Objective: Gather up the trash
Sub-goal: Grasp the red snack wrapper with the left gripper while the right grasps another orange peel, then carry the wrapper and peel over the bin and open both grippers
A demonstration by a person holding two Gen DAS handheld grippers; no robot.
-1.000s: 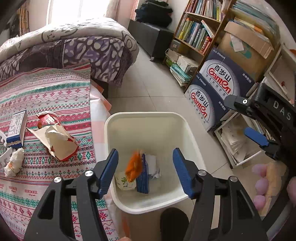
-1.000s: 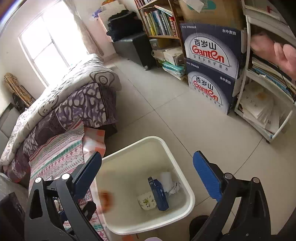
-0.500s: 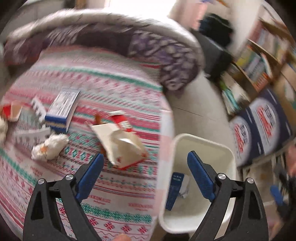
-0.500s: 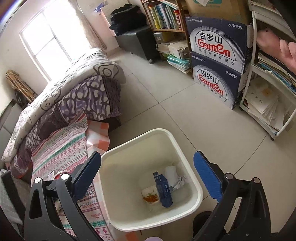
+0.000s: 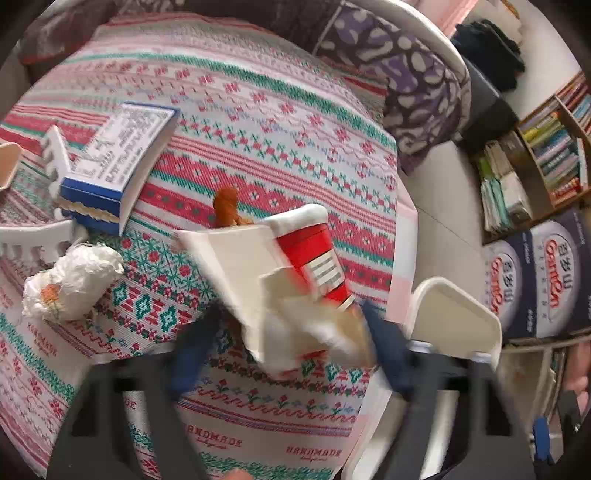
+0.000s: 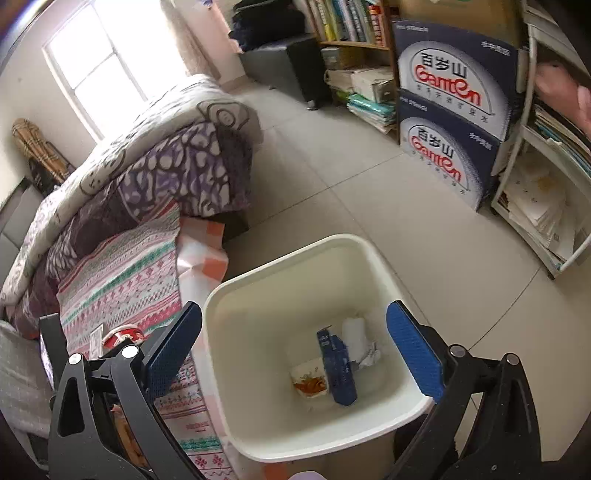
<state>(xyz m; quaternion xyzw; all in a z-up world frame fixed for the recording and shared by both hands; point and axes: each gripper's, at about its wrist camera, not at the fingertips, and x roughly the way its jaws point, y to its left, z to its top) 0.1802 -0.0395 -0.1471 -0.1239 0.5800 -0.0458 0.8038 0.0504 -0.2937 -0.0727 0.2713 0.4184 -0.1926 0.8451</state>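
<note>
Jaws on my left gripper (image 5: 284, 332) closing around the torn red carton (image 5: 291, 273) for binning; right gripper (image 6: 295, 350) gaping over the bin (image 6: 288, 266).

Left tongs (image 5: 288, 350) closing around red-white carton (image 5: 295, 280) on blanket (image 5: 258, 122)

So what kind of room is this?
Probably a lived-in bedroom: a bed with a purple-and-white patterned quilt, a wooden bookshelf packed with books, and a white plastic wastebasket on the tiled floor.
</note>
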